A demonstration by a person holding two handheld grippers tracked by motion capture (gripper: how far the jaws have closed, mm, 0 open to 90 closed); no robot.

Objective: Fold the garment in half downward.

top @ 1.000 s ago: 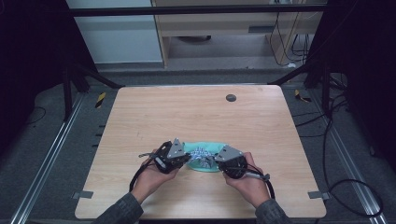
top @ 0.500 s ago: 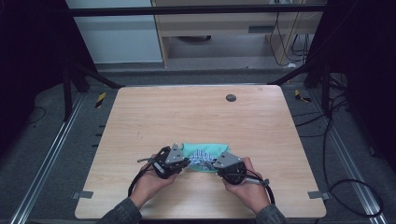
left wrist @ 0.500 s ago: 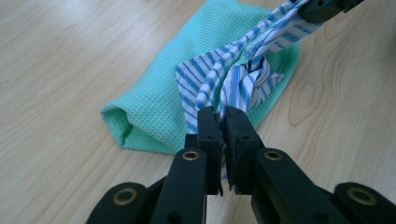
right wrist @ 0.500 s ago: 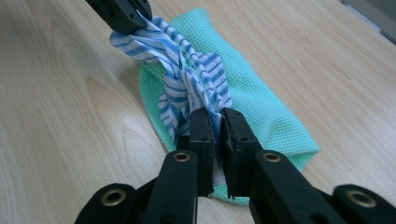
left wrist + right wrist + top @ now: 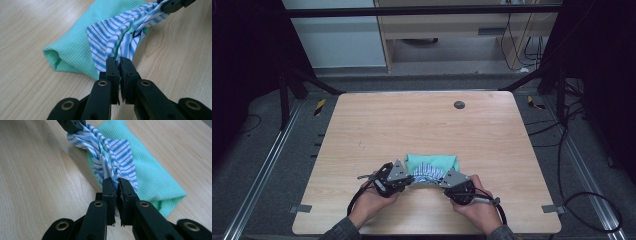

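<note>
- High view: at the near edge of a wooden table (image 5: 422, 125), a person's two hands work close together. The left gripper (image 5: 404, 179) sits at about 7 o'clock from the table's middle, the right gripper (image 5: 443, 181) at about 5 o'clock. Between them stretches a blue-and-white striped cloth (image 5: 428, 173). It lies over the near edge of a folded green cloth (image 5: 432, 161), at 12 o'clock from the striped one. A small dark round spot (image 5: 459, 104) marks the tabletop well apart, toward 1 o'clock near the far edge.
- Left gripper view: the left gripper (image 5: 119, 62) has its two black jaws pressed together on an end of the striped cloth (image 5: 117, 35), which rises toward 1 o'clock, where the right gripper (image 5: 172, 5) clamps its other end. The green cloth (image 5: 75, 47) lies flat on the wood at 10 o'clock from the jaws, under the striped fabric.
- Right gripper view: the right gripper (image 5: 117, 182) is likewise clamped on the striped cloth (image 5: 112, 155), which runs to 11 o'clock, into the left gripper (image 5: 71, 125). The green cloth (image 5: 152, 175) spreads at 2 o'clock from the jaws.
</note>
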